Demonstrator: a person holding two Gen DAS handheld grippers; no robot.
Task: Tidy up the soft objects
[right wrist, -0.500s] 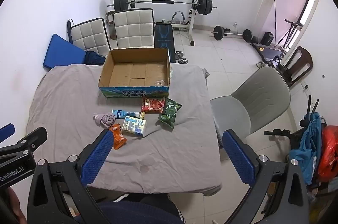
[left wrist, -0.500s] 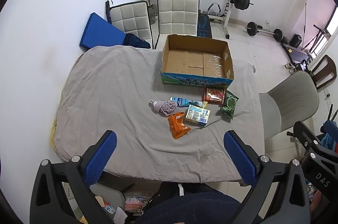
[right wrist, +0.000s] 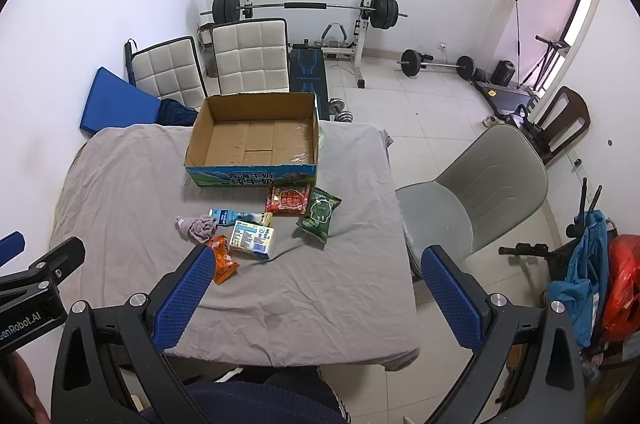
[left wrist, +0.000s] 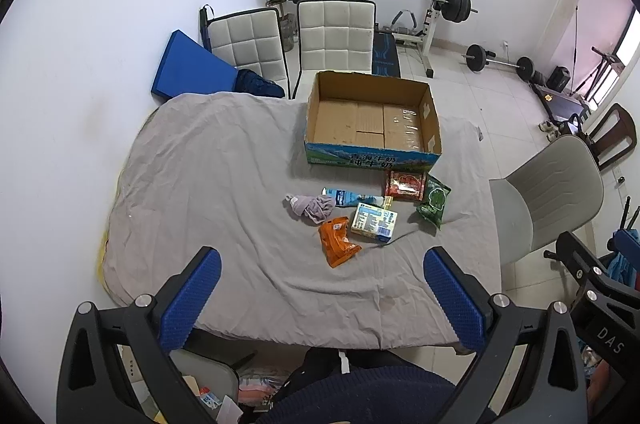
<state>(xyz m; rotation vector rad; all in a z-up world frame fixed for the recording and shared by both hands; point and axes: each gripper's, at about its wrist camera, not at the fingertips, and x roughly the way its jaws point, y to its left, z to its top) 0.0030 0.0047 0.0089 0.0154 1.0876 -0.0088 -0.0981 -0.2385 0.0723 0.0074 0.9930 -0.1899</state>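
An empty cardboard box (left wrist: 372, 116) (right wrist: 256, 140) stands at the far side of the grey-covered table (left wrist: 200, 184) (right wrist: 120, 176). In front of it lie a crumpled purple cloth (left wrist: 311, 206) (right wrist: 197, 227), an orange packet (left wrist: 337, 241) (right wrist: 223, 259), a white and blue carton (left wrist: 375, 221) (right wrist: 254, 237), a blue tube (left wrist: 352, 197) (right wrist: 236, 217), a red packet (left wrist: 405, 184) (right wrist: 289, 199) and a green packet (left wrist: 435, 200) (right wrist: 319, 214). My left gripper (left wrist: 322, 298) and right gripper (right wrist: 316, 294) are both open and empty, high above the table's near edge.
Two white padded chairs (left wrist: 336, 36) and a blue mat (left wrist: 188, 68) stand behind the table. A grey chair (left wrist: 548, 200) (right wrist: 472, 192) is at the right side. A barbell rack (right wrist: 304, 10) and weights stand by the back wall.
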